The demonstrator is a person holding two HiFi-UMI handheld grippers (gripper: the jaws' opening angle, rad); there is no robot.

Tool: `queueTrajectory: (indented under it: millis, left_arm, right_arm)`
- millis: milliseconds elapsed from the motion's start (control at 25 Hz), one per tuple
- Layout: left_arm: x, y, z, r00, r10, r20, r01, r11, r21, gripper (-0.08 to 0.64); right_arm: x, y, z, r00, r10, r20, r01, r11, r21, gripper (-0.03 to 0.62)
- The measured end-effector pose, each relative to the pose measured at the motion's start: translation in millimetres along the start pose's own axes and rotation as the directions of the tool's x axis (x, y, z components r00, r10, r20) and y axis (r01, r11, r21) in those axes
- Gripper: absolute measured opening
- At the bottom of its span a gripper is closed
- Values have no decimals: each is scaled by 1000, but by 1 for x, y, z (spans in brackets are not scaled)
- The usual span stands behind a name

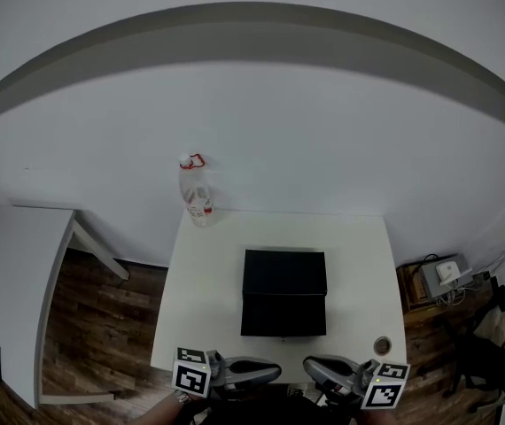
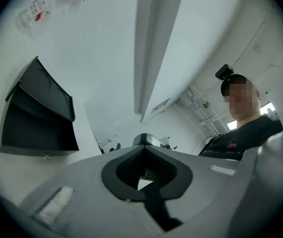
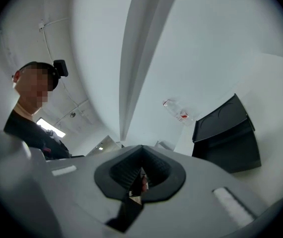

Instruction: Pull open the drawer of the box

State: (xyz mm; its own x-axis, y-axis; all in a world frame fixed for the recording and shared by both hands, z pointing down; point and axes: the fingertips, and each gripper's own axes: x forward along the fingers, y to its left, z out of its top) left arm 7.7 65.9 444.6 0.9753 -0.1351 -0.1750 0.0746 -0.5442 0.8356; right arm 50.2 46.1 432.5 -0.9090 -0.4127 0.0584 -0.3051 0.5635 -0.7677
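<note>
The matte black box (image 1: 283, 277) sits near the middle of the white rectangular surface (image 1: 208, 317). Its drawer front (image 1: 283, 319) carries a small knob (image 1: 283, 336) and faces the near edge, with bare room on both flanks. A clear plastic bottle (image 1: 197, 193) with a red cap stands at the far edge. The grey left tongs (image 1: 273, 371) and right tongs (image 1: 311, 367) hover at the near edge, apart from the box — both clenched on nothing.

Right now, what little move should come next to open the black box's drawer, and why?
Probably open the right gripper and reach toward the small knob low on the front of the black box. It and the left gripper are shut, empty, and short of the box.
</note>
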Motion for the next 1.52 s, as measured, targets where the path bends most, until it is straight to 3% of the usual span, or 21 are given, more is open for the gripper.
queueTrajectory:
  millis: [120,360,1520]
  left_arm:
    - [3,-1,-9,999,14,-48,-14,1000,10,2]
    - [-1,3,-2,999,50,1,-50,998,22,2]
    - [-2,3,-7,998,63,-11,-63,998,11,2]
  right_arm:
    - [-1,7,2,1000,-16,-7,15,998,-56,5]
    - [0,9,-12,1000,-5,-16,5,1000,-7,5]
    - [-2,9,-18,1000,-2,3,2,1000,23,3]
